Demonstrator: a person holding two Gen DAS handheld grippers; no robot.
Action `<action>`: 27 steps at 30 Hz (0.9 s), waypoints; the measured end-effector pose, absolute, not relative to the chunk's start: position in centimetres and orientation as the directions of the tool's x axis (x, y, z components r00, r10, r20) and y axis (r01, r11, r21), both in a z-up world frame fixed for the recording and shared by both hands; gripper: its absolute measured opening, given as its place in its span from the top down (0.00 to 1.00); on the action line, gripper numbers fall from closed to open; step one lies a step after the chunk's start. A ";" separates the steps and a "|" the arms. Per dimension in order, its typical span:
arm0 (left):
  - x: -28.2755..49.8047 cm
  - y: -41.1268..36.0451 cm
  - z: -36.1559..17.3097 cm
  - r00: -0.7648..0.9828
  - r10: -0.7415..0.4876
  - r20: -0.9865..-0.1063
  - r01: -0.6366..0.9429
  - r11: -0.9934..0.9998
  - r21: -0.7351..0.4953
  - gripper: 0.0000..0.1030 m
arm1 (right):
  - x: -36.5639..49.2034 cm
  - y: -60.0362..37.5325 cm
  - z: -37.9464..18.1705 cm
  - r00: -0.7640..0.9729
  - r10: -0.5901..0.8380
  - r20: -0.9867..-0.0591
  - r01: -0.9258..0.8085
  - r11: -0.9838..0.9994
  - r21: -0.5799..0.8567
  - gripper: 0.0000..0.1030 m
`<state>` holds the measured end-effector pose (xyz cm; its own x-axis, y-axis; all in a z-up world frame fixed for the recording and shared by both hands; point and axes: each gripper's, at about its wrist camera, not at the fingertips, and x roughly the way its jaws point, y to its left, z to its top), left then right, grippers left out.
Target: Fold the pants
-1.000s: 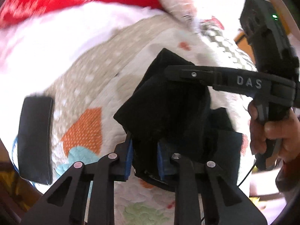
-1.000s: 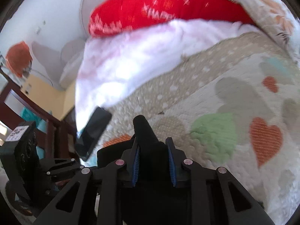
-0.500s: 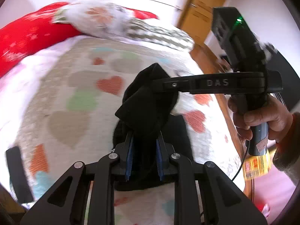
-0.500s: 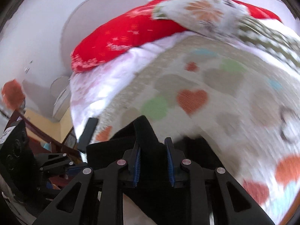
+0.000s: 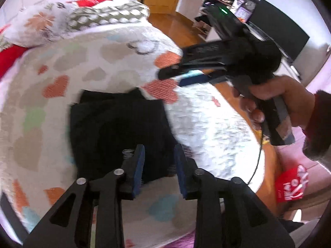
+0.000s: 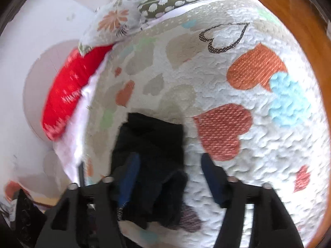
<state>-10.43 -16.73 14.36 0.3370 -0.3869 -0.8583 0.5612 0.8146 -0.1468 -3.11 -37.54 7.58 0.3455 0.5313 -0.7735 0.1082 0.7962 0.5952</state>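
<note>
Your left tool [image 5: 159,171] is spread, its blue pads [image 5: 139,165] parted above the near edge of the pants [image 5: 118,132] and gripping nothing. Your right tool [image 6: 168,177] is spread wider, jaws well apart; its left pad sits over the dark cloth and its right pad over the bare quilt [image 6: 258,140]. In the left view the right tool [image 5: 182,76] hangs in the air above the bed, clear of the fabric, with your right hand [image 5: 269,103] on the handle.

The pants lie as a compact dark rectangle on the heart-print quilt, near the bed's foot end and closer to its left side. One layer pokes out past the far edge, so the stack looks slightly uneven there. Pillows [image 6: 165,6] and a red blanket [image 6: 68,91] sit well apart from it at the head of the bed.

By the look of it, the fold is laid and you are letting go. To finish well, lift both tools straight up so neither pad snags a layer and drags it open. The cloth is limp and will shift easily on the soft quilt. If you want a tidier result, pinch that protruding far layer and tuck it square before moving off.
</note>
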 end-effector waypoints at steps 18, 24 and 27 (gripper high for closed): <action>-3.6 -11.1 9.1 0.383 -0.234 -0.894 0.344 0.934 -0.097 0.60 | 1.3 -26.7 5.2 0.126 0.460 -0.879 -0.366 0.845 0.390 0.74; -6.7 -13.1 8.1 0.342 -0.280 -0.897 0.338 0.927 -0.161 0.56 | 3.2 -24.8 7.9 0.205 0.410 -0.888 -0.475 0.835 0.276 0.76; -7.0 -14.6 6.7 0.339 -0.243 -0.909 0.349 0.930 -0.119 0.48 | 4.0 -25.6 4.2 0.147 0.382 -0.913 -0.393 0.869 0.300 0.71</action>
<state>-6.99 -14.64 6.70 0.3387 -0.2431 -0.9089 0.3486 0.9297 -0.1187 3.99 -25.59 4.21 0.1469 0.3815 -0.9126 -0.3927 0.8693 0.3002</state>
